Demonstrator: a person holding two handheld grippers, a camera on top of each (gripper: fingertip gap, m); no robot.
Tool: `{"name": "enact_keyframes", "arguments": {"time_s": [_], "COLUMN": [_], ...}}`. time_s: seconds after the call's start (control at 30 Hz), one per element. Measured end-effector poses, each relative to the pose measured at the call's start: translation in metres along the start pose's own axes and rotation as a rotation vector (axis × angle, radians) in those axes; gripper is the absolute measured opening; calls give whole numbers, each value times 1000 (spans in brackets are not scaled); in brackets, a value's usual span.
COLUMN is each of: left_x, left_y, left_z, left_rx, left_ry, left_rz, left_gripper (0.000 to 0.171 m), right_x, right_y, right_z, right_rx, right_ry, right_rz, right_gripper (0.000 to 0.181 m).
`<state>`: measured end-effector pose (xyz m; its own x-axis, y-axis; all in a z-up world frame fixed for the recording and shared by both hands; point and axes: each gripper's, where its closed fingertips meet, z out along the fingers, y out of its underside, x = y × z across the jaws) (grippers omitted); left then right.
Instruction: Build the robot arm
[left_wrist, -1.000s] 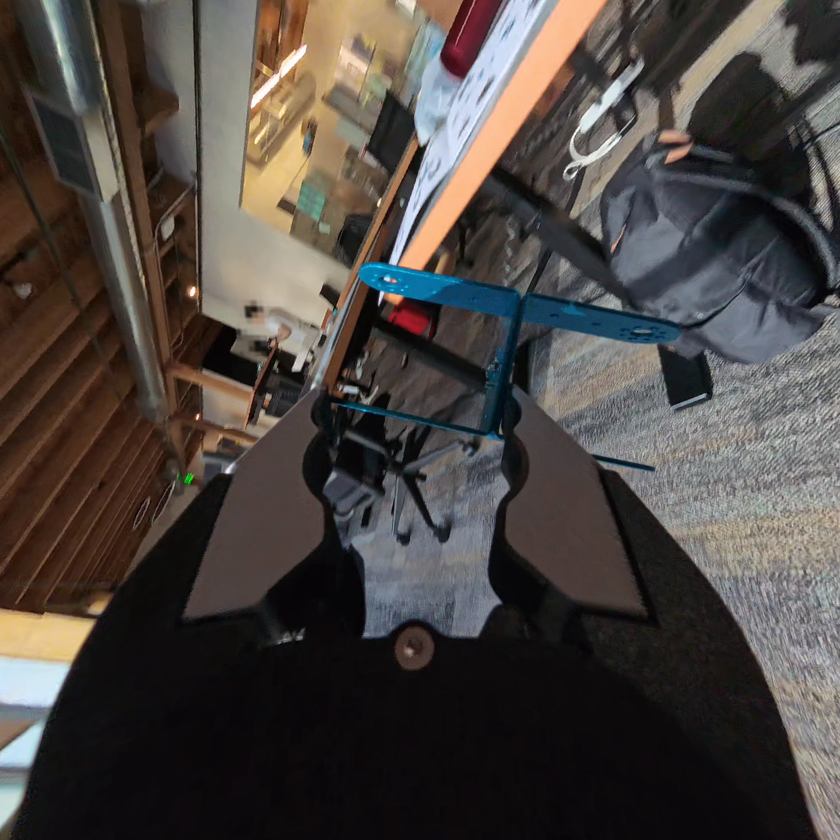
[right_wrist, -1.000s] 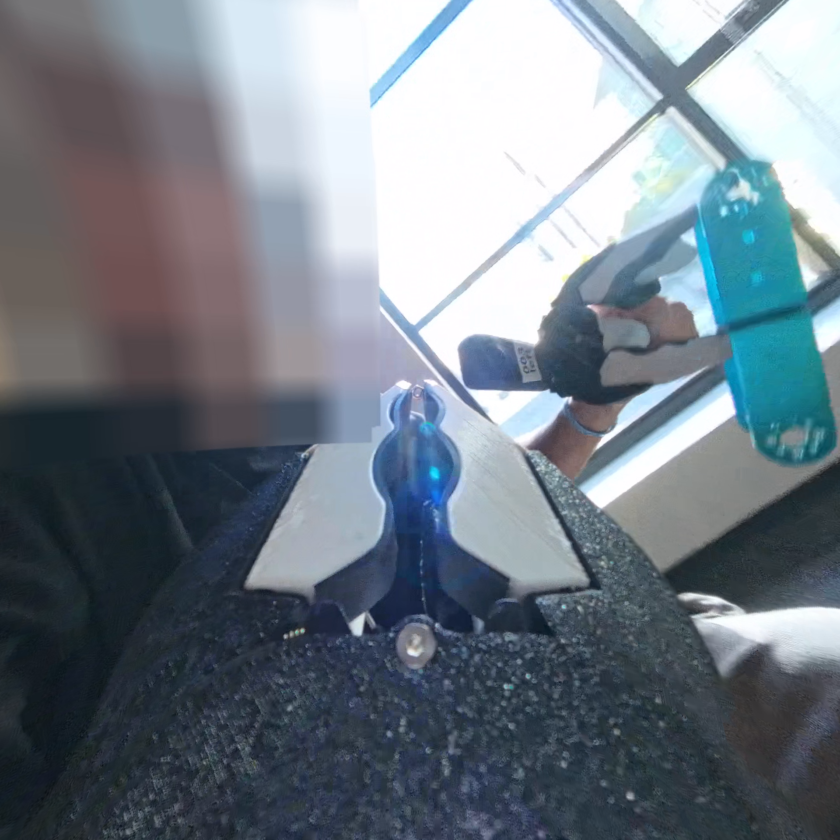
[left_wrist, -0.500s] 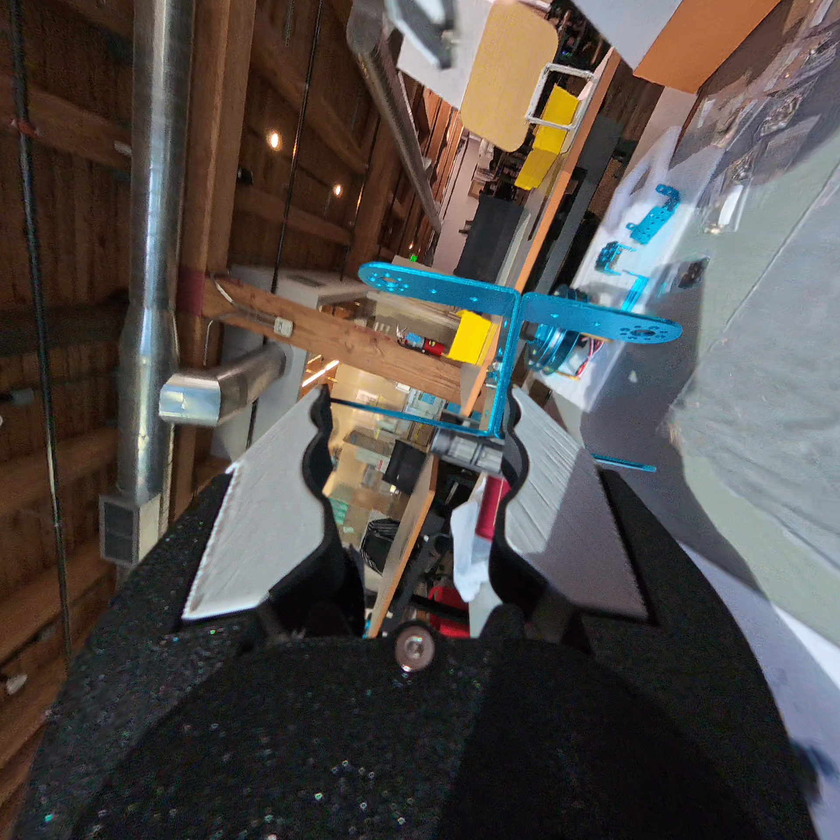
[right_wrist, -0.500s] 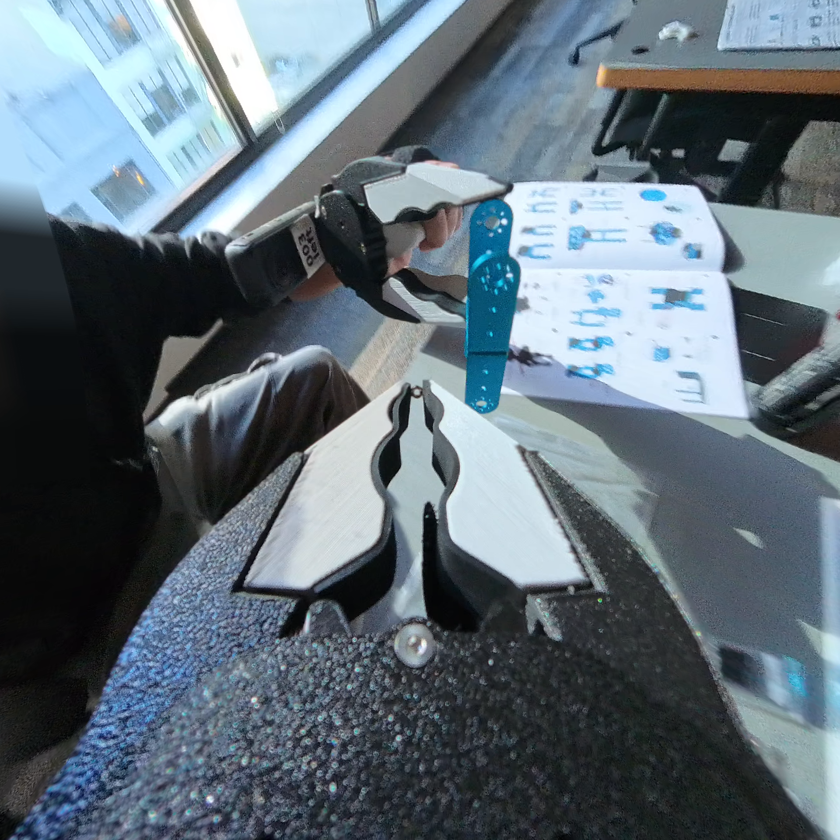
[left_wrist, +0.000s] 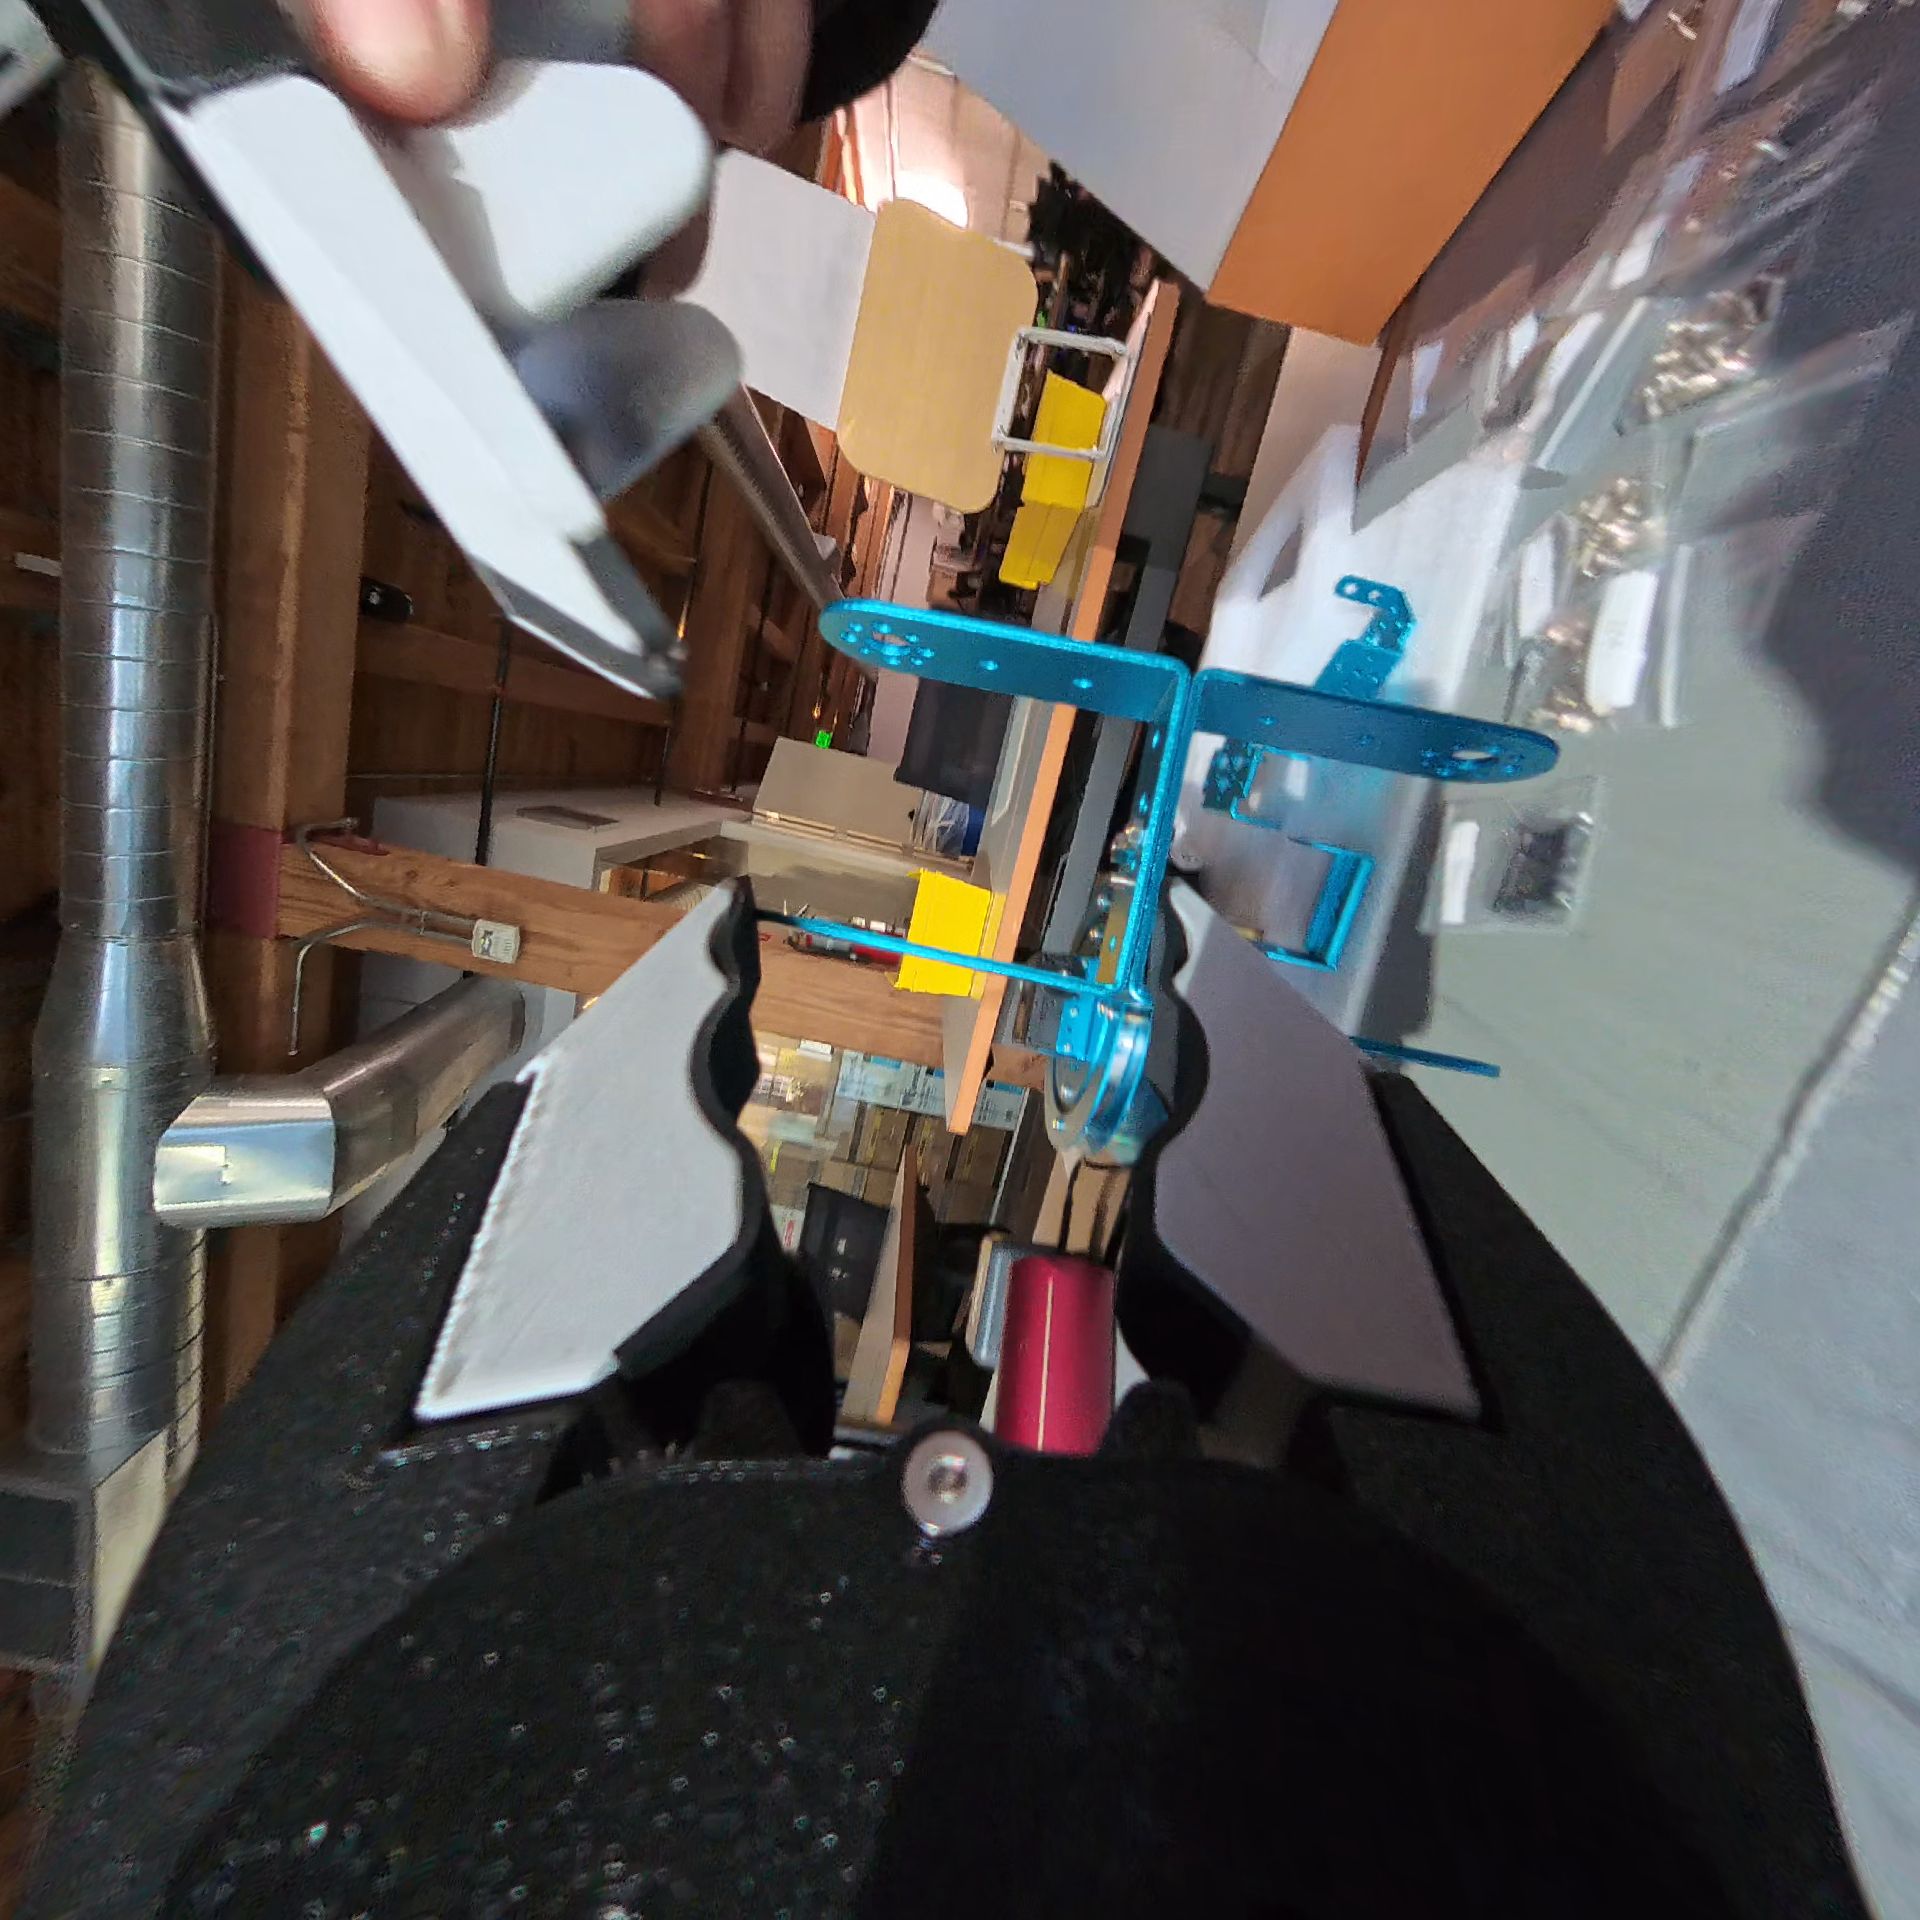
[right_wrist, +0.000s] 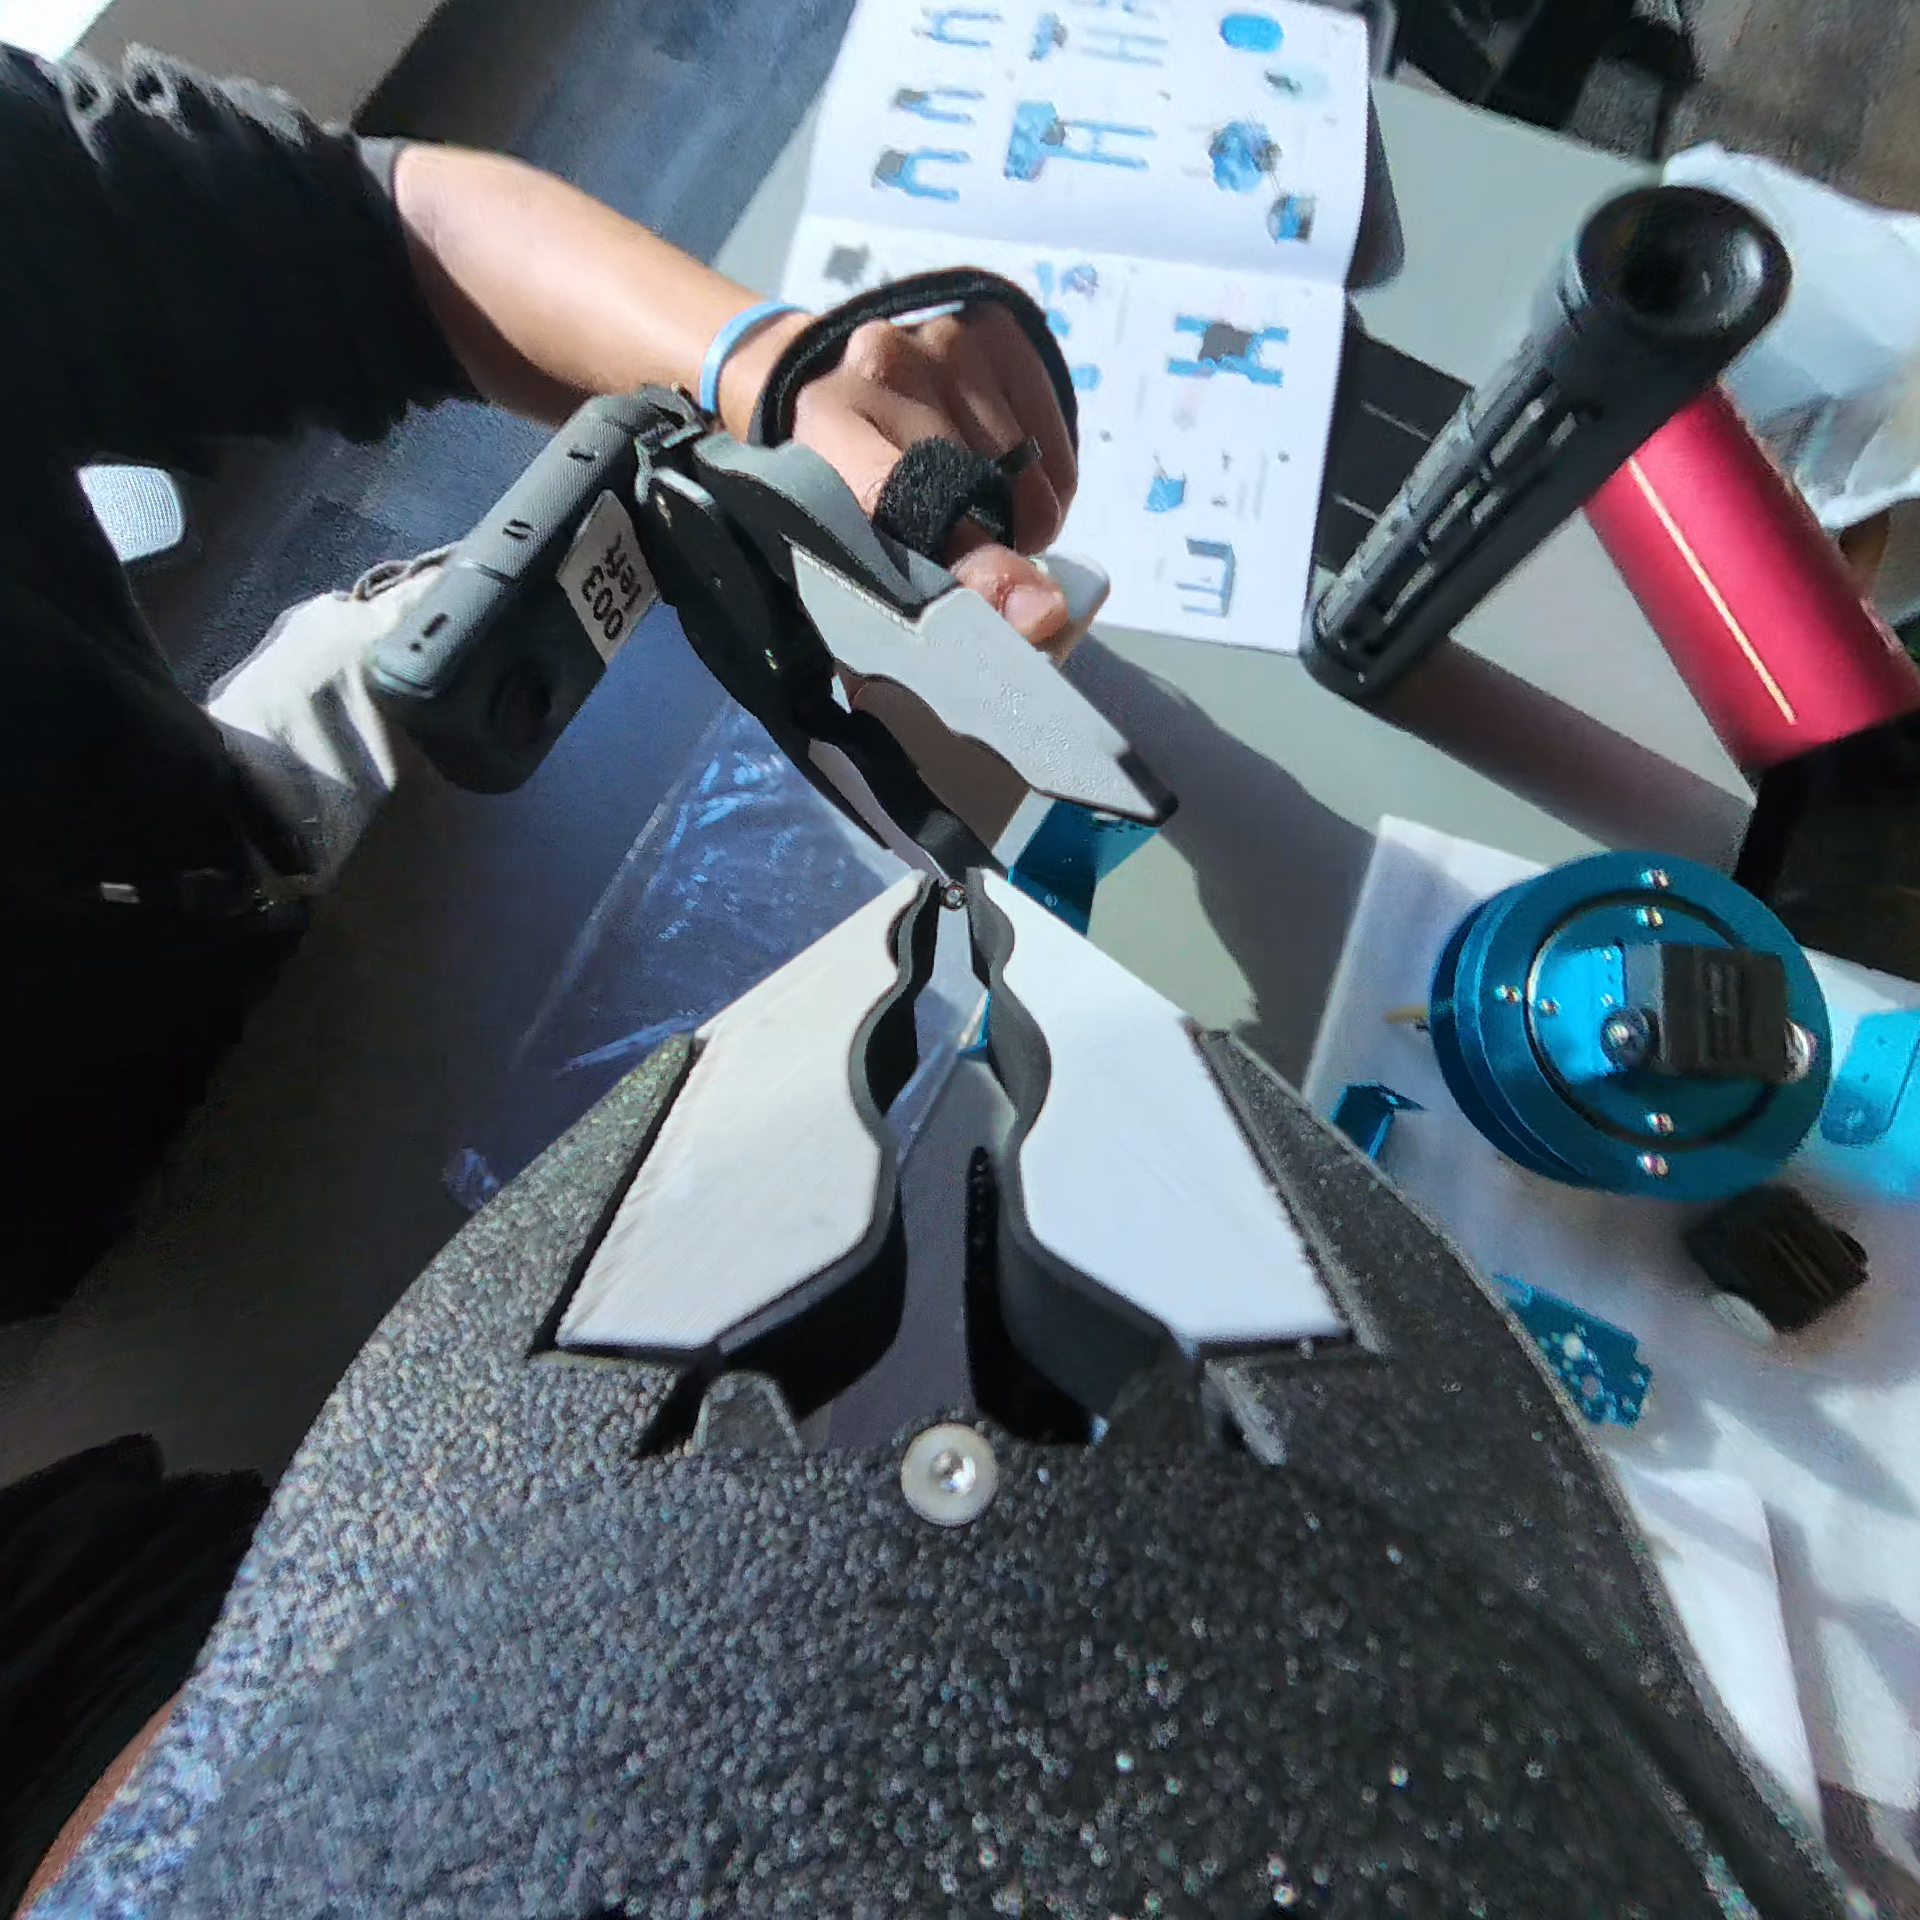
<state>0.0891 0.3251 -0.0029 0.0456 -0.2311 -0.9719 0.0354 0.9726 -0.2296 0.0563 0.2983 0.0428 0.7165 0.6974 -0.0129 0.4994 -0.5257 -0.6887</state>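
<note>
Brackets of blue metal (left_wrist: 1039, 675), two joined back to back, sat in the left gripper (left_wrist: 951, 904). Its jaws were spread wide and clamped across the lower frame of that assembly, one finger on each side. From the left wrist view, the assembly rose away from the fingertips on a thin upright edge. At the far end its two perforated plates ran out flat to left and right, so the long axis lay crosswise to the gripper.

The right gripper (right_wrist: 951, 894) had its fingertips pressed almost together on a small screw-like metal piece (left_wrist: 670, 657); it was too small to tell more. In the left wrist view, that pinched tip hung to the left of the left-hand plate's rounded, holed end, a little farther off, near it but not touching. From the right wrist view, the left gripper lay straight ahead, just past the right fingertips, with a corner of blue metal showing under it.

Farther right on the grey surface (right_wrist: 1507, 260) lay an open instruction booklet (right_wrist: 1091, 312), a red-and-black cylindrical tool (right_wrist: 1745, 582) and a round blue base (right_wrist: 1621, 1029).
</note>
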Motion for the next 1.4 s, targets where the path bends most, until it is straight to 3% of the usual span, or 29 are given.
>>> {"name": "enact_keyframes", "arguments": {"time_s": [0.1, 0.2, 0.4, 0.7, 1.03, 1.4], "left_x": [7, 12, 14, 21, 27, 28], "left_y": [3, 10, 15, 10, 13, 12], "left_z": [14, 13, 2, -5, -5, -5], "left_rx": [30, -6, -59, -56, -85, -93], "left_ry": [21, -5, -66, -41, -29, -31], "left_rz": [-53, 9, 49, 32, 51, 39], "left_gripper": [75, 74, 74, 74, 74, 74], "right_x": [23, 38, 41, 25, 32, 34], "right_y": [17, 30, 41, 48, 67, 68], "right_z": [6, 15, 42, 70, 81, 84], "right_rx": [-51, -137, -249, -357, -500, -516], "right_ry": [2, 3, -5, -56, 9, 33], "right_rz": [41, 55, -3, -21, 18, 34], "right_gripper": [4, 4, 4, 5, 5, 5]}}
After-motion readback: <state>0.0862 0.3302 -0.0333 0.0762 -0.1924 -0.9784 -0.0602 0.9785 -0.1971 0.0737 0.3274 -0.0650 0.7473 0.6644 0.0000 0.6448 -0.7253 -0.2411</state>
